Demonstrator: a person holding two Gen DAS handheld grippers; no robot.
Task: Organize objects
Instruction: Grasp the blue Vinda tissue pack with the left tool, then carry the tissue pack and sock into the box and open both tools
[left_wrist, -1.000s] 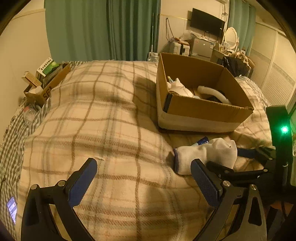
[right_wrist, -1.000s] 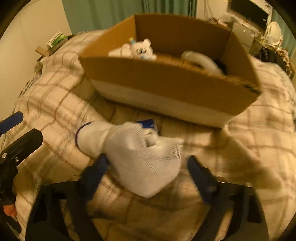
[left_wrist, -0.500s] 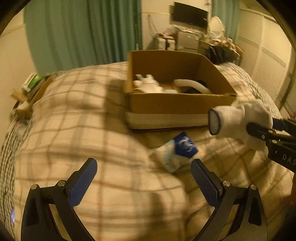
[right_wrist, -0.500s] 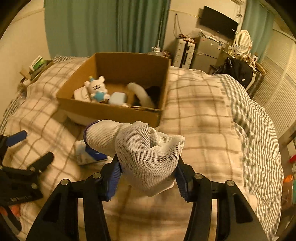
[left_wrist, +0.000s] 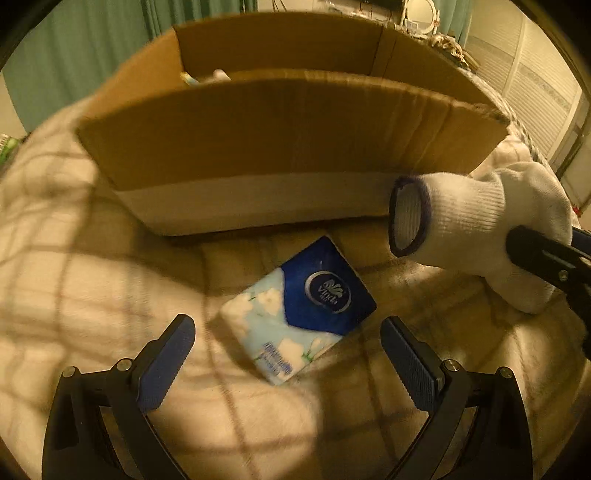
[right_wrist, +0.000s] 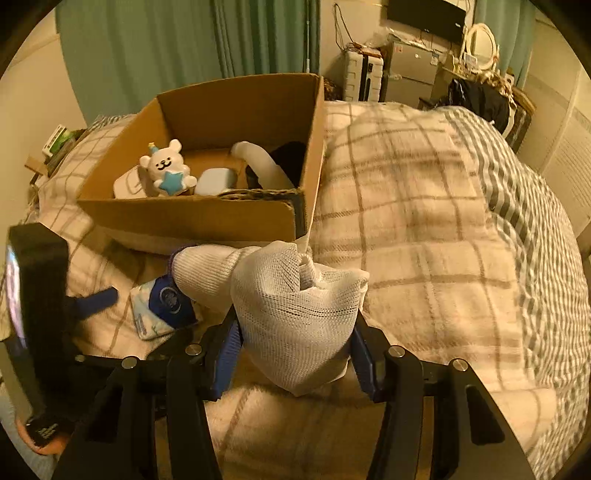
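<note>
My right gripper (right_wrist: 295, 347) is shut on a balled white sock (right_wrist: 295, 314) and holds it above the blanket; the sock also shows in the left wrist view (left_wrist: 476, 225). A blue and white tissue pack (left_wrist: 299, 310) lies on the plaid blanket just ahead of my open, empty left gripper (left_wrist: 288, 354); it also shows in the right wrist view (right_wrist: 162, 306). The open cardboard box (right_wrist: 207, 218) stands behind it, holding a white bear toy (right_wrist: 166, 170), a white curved tube (right_wrist: 262, 162) and other items. The box wall fills the left wrist view (left_wrist: 288, 140).
The plaid blanket (right_wrist: 424, 206) covers a soft, uneven bed. A grey-checked sheet (right_wrist: 532, 206) lies at the right edge. Green curtains (right_wrist: 184, 48), a suitcase (right_wrist: 360, 79) and cluttered furniture stand beyond the bed. A small box of items (right_wrist: 55, 144) sits at the far left.
My right gripper closed on the sock and lifted it off the blanket, uncovering the tissue pack. My left gripper moved forward and down toward the tissue pack and the box.
</note>
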